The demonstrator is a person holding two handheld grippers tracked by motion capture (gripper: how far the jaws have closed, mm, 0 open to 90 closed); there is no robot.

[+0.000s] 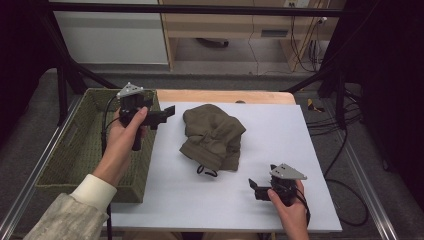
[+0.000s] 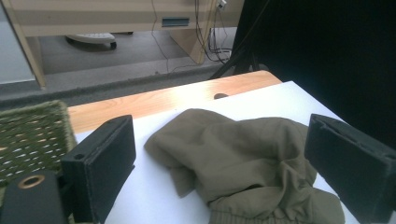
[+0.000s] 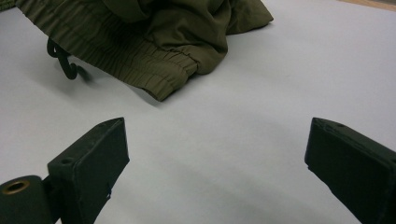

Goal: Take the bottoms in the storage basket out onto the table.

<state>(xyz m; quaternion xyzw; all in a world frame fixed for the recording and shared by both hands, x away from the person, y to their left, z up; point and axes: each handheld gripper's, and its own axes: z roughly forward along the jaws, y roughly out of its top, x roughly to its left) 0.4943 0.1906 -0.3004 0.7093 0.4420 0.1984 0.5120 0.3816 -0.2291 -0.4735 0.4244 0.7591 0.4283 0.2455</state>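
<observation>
High view: you are holding the left tongs above the inner edge of the green woven basket, jaws apart and aimed at the crumpled olive-green cloth garment. The right tongs are waiting low near the front of the white counter, jaws apart too, likely readying a two-sided pickup. The garment's folds are hiding its shape; its dark drawstring is partly tucked under.

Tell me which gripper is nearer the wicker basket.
Left. The left gripper hangs open at the wicker basket's right rim, beside the olive garment. The right gripper sits open far across the white mat.
</observation>
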